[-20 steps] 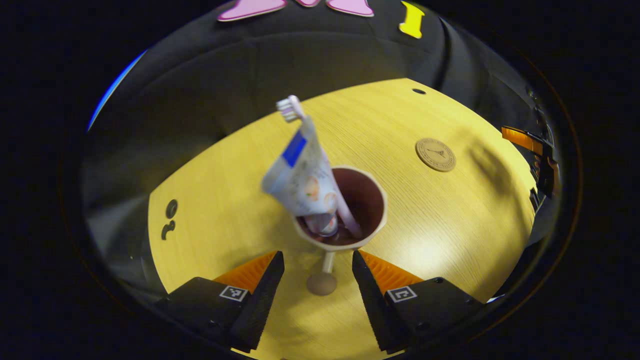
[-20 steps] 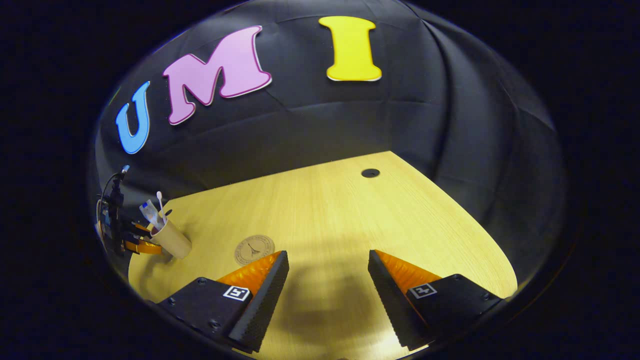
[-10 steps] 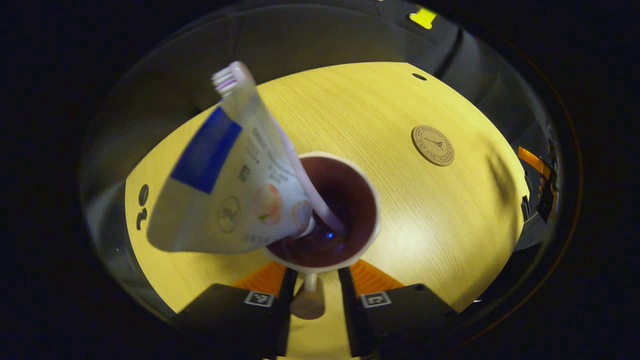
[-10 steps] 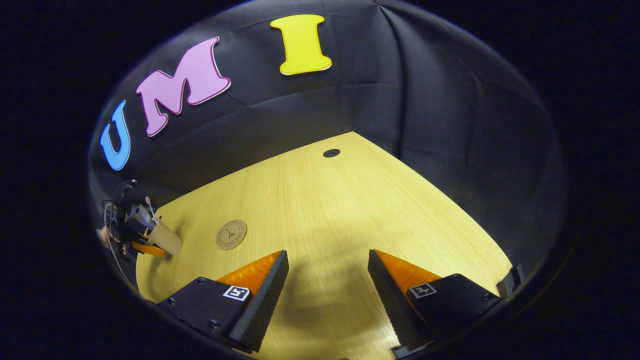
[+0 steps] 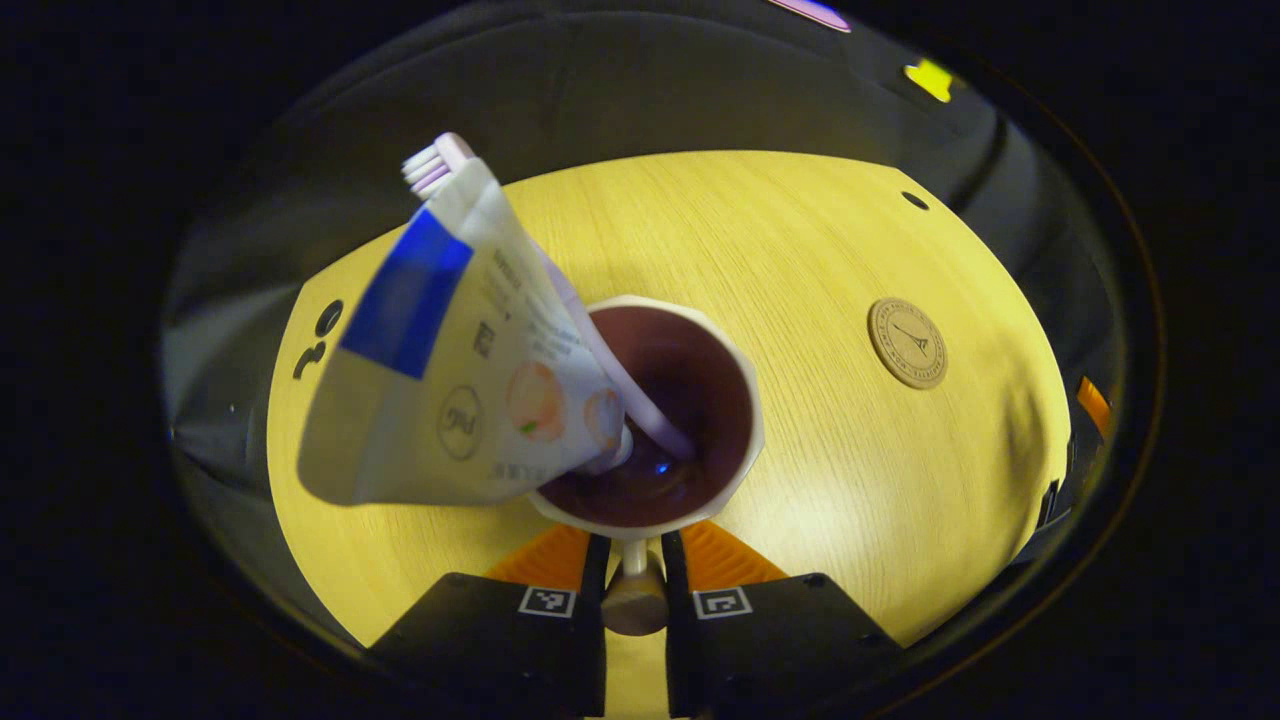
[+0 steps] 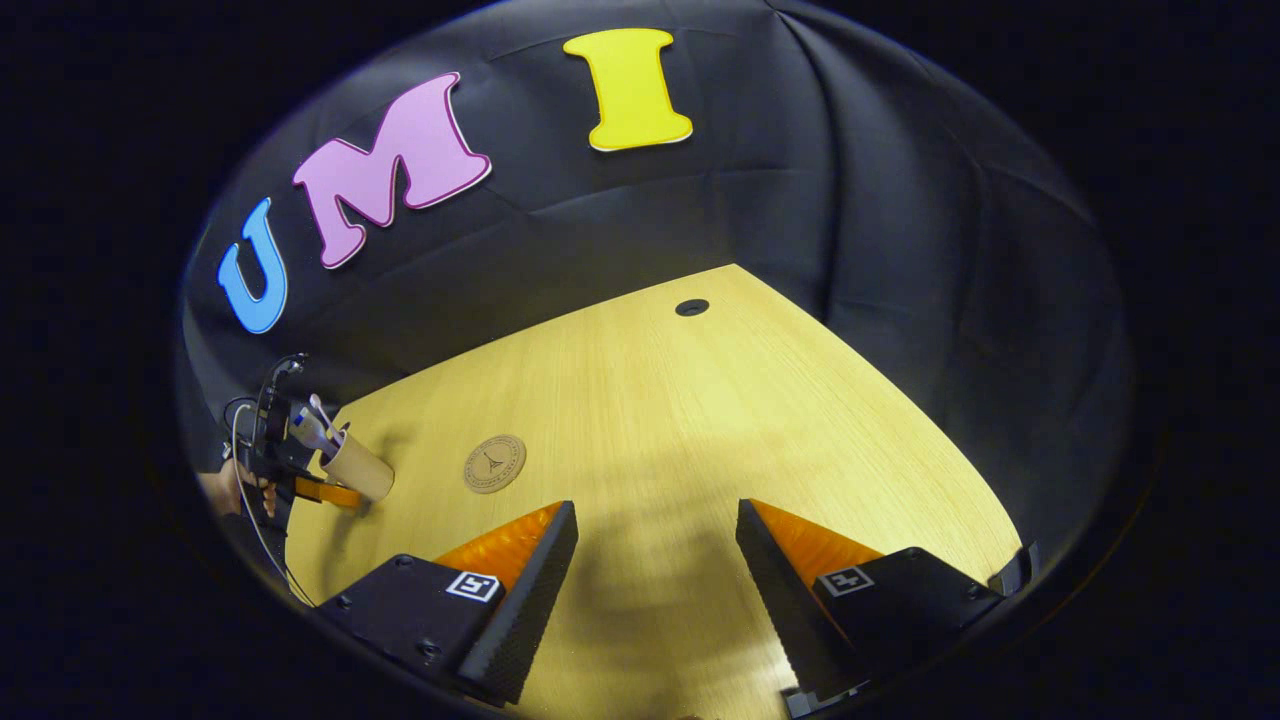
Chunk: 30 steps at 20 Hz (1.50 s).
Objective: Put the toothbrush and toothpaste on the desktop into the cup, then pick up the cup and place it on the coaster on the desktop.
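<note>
The left tool (image 5: 633, 580) is pinching the cup's handle (image 5: 634, 562); lifting the cup (image 5: 700, 400) level is advisable, toward the coaster (image 5: 907, 343). The right tool (image 6: 655, 560) is hanging spread.

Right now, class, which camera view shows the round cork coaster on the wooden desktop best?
The left gripper view: the round cork coaster lies near, bare and unobstructed, its printed emblem visible. The right gripper view shows the same coaster farther off and smaller, beside the beige cup.

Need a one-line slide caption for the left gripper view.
Left tool shut on the cup's handle; toothbrush and toothpaste inside, coaster ahead.
</note>
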### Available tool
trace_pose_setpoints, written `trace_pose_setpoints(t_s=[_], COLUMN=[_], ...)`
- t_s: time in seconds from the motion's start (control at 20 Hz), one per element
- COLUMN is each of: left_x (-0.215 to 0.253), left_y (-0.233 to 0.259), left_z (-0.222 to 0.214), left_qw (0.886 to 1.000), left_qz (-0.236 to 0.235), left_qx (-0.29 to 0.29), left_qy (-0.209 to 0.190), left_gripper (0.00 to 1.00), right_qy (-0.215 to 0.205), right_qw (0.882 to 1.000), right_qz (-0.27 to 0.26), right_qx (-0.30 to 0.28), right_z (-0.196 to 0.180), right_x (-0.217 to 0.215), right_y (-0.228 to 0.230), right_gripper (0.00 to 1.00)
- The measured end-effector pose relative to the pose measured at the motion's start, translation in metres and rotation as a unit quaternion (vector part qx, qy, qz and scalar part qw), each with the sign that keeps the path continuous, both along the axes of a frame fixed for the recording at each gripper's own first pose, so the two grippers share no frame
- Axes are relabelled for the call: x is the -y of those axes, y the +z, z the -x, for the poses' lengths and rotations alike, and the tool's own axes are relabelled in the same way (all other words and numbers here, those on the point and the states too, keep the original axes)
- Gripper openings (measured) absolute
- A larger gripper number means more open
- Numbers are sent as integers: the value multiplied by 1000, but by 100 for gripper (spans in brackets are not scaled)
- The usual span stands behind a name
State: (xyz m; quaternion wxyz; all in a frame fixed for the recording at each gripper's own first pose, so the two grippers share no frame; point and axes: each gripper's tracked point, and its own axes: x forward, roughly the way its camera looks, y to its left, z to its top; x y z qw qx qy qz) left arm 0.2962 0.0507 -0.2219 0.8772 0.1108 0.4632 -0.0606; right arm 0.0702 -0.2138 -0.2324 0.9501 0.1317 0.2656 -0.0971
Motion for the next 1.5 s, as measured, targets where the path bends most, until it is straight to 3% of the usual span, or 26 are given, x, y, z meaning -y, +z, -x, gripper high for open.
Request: trace_pose_setpoints(t_s=[0.15,0.4,0.45,0.75,0.85,0.9,1.05,1.5], left_x=[4,25,32,96,119,130,163,221], left_y=[3,31,37,56,52,49,42,12], left_z=[5,-2,-4,-18,-21,-20,-18,-25], left_qw=[1000,999,999,994,989,986,975,962], left_qz=[13,22,24,-3,-18,-24,-42,-50], left_qx=[8,34,39,46,40,35,19,-15], left_qy=[15,-1,-8,-102,-143,-164,-218,-268], left_gripper=[28,31,27,27,23,28,28,28], right_qy=[13,10,8,3,8,11,18,3], right_qw=[1000,1000,1000,1000,1000,1000,999,999], right_qz=[4,-3,-7,-20,-23,-22,-23,-31], right_qx=[-1,-6,-7,-12,-15,-16,-24,-30], right_z=[2,7,9,21,26,31,43,46], right_x=[-2,4,5,4,1,-1,-1,9], right_y=[1,-3,-4,-12,-14,-15,-21,-26], right_gripper=[98,98,98,98,98,98,98,98])
